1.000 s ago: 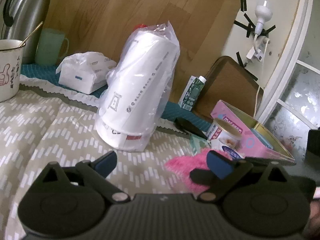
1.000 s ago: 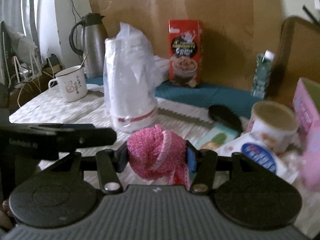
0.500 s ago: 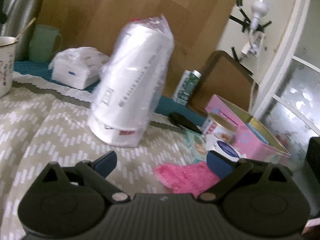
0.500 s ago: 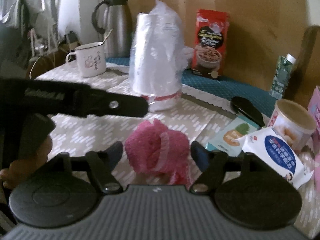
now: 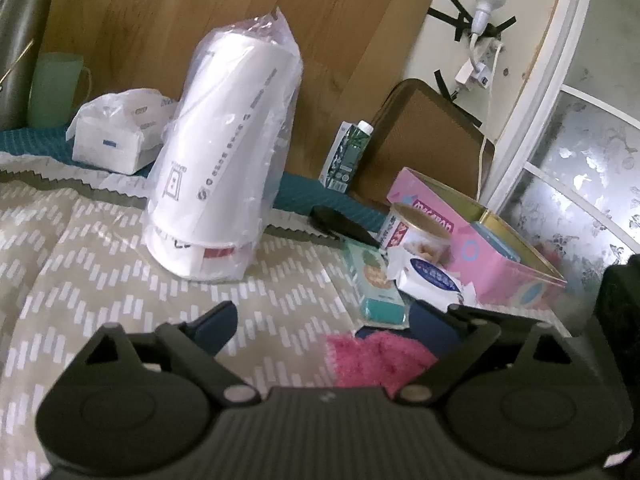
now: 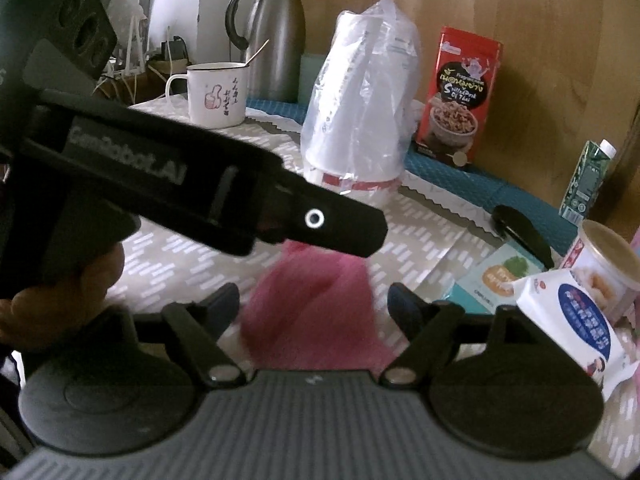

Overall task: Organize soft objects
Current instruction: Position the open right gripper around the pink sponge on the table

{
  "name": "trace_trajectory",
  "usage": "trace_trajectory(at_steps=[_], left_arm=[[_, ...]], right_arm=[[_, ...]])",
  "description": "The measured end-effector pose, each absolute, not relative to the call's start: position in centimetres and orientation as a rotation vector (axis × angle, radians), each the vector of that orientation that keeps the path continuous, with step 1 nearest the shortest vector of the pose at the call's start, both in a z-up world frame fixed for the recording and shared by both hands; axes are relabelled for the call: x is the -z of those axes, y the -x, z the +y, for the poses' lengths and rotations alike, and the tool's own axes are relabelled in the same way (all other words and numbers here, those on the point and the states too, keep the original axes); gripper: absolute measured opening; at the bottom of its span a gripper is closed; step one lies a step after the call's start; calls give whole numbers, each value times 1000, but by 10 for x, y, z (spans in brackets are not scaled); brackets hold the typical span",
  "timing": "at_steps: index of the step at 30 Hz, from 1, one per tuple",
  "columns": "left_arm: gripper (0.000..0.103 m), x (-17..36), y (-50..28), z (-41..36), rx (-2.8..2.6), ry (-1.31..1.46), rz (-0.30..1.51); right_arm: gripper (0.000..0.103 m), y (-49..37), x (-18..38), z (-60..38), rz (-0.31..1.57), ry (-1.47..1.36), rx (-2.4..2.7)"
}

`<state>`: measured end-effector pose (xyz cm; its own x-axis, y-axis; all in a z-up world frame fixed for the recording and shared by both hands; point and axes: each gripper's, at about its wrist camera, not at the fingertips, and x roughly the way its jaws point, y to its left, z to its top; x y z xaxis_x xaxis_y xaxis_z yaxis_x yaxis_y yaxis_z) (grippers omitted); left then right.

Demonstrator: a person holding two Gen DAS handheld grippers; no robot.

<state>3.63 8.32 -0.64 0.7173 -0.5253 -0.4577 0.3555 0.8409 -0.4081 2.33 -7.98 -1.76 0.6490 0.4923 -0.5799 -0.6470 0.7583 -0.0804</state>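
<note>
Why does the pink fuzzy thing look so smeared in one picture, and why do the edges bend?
Right wrist view: the pink sock is motion-blurred while the red snack box stays sharp. Left wrist view: the same sock is crisper, the stack of cups slightly soft. Both views: the fisheye lens curves straight lines near the borders, and corners darken.

Right gripper (image 6: pixel 314 300): fingers just been opening, now spread wide, pads gripping nothing. Left gripper (image 5: pixel 324 320): fingers also wide, closing slightly; it crosses the right view's left side, hand (image 6: pixel 60 284) on its handle.
</note>
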Motion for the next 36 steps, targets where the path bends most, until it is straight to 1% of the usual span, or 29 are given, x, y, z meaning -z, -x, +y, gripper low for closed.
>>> trace_trajectory(at_steps=[2,3,4,6,12,14,16,23,36], left_arm=[[95,7,-37,84,494,309,601],[95,7,-38,84,494,311,603],[95,7,-38,85,492,312,604],[96,7,-38,85,490,312,605],[97,8,-40,87,482,320,609],[97,8,-40,87,482,321,610],[97,8,-40,87,482,321,610],[99,7,-39,88,481,323,607],[100,6,-37,86,474,309,602]], right_arm=[[79,-21,18,-78,558,296,-675],[70,-19,18,-77,551,300,-687],[65,-16,17,-76,541,309,-695],[60,-11,16,-73,518,335,-712],[62,-6,16,-74,504,352,-732],[64,-8,16,-77,517,336,-726],[71,-10,17,-79,532,320,-714],[80,-19,19,-91,585,248,-679],[81,-11,18,-93,582,257,-686]])
